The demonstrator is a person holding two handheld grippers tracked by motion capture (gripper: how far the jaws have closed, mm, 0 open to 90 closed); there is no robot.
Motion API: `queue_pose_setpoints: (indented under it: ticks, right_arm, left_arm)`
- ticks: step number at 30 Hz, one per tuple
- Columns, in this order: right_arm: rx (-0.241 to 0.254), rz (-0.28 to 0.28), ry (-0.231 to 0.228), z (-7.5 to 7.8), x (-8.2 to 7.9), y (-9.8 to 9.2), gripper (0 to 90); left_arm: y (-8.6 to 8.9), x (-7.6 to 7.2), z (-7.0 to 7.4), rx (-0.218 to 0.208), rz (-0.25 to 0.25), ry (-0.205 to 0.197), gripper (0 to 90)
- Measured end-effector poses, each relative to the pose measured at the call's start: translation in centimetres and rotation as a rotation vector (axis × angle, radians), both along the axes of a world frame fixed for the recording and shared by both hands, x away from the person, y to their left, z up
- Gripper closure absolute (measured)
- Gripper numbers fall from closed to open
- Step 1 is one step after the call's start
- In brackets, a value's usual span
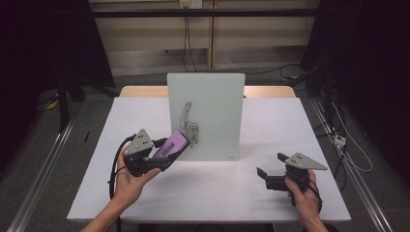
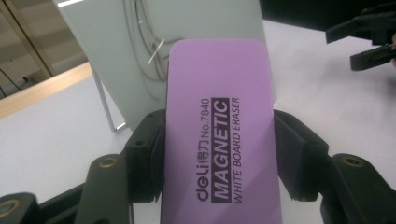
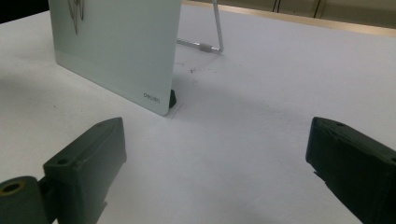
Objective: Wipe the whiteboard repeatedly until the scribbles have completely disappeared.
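I hold left gripper (image 1: pixel 162 155) clamped on purple eraser (image 2: pixel 219 135), at whiteboard (image 1: pixel 212 104) drawing. Right gripper (image 1: pixel 271 170) spread, idle. Risk: hard wipe tips board (wire stand only).

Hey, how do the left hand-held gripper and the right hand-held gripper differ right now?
The left hand-held gripper is shut on the purple eraser; the right hand-held gripper is open with nothing between its jaws. The left one is held up against the drawing on the upright whiteboard; the right one sits low over the white table, off to the board's side. Both are black, each held in one hand.
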State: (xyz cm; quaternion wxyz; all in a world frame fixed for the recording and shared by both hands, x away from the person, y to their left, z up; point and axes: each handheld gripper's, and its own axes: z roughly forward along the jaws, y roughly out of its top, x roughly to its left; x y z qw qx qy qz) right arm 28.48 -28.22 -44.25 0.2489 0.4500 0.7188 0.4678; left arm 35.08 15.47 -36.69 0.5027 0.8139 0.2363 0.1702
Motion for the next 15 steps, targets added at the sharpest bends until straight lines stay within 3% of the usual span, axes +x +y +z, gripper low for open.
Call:
queue_pose_setpoints:
  ticks: [10,15]
  right_arm:
    - [-0.006,0.002,0.002,0.0,0.2,0.2,4.9]
    - [-0.003,0.005,0.003,-0.1,0.1,0.3,4.8]
  left_arm:
    - [0.0,0.2,1.1,-0.010,0.035,-0.038,41.2]
    - [-0.4,0.8,1.8,0.027,0.044,-0.084,41.2]
